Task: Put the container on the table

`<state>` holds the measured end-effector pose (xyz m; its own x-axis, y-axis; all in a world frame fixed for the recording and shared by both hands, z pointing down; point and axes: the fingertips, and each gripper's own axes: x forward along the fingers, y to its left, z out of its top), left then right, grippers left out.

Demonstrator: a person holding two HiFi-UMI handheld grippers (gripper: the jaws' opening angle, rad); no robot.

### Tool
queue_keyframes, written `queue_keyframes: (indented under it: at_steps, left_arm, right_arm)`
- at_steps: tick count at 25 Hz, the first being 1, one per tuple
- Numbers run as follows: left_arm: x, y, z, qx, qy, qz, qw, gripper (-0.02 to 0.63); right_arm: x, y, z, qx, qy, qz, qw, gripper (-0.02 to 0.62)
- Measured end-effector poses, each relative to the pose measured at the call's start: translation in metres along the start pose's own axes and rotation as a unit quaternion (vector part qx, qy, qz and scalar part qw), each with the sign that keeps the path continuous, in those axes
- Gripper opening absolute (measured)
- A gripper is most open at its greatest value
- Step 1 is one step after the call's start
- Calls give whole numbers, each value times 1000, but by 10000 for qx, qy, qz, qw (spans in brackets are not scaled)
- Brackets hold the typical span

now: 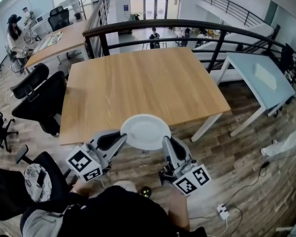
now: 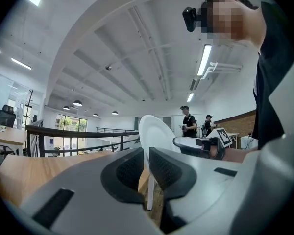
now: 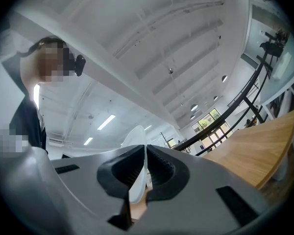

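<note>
Gripping from both sides, the left tool (image 1: 121, 139) and right tool (image 1: 166, 142) clench opposite rims of the white container (image 1: 145, 131), poised at the near edge of the wooden tabletop (image 1: 138, 83). Wide tabletop stretches ahead to a railing (image 1: 187, 24); black chairs (image 1: 39, 97) crowd its left side, open floor (image 1: 237, 152) its right. Both tools angle inward, marker cubes (image 1: 84, 163) toward the person (image 1: 113, 212).

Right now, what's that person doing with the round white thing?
A person is holding a white container between two hand-held grippers. The left gripper is shut on its rim on one side, and the right gripper is shut on the other side. The container is at the near edge of the wooden table. I can't tell whether it rests on the table yet.
</note>
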<state>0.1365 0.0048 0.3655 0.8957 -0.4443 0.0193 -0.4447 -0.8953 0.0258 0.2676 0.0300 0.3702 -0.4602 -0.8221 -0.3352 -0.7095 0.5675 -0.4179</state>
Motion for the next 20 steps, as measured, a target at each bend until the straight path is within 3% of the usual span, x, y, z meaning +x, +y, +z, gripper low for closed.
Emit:
queue_keyframes:
  at_steps: [10,20]
  left_arm:
    - [12,5,-2,-9,80,122,9999,46]
    - [26,37,-4,-11,14,412,9991,46]
  right_arm:
    - [5,-15,0,100,113,66,9999,26]
    - [38,-36,-3,117,273,312,9991,25]
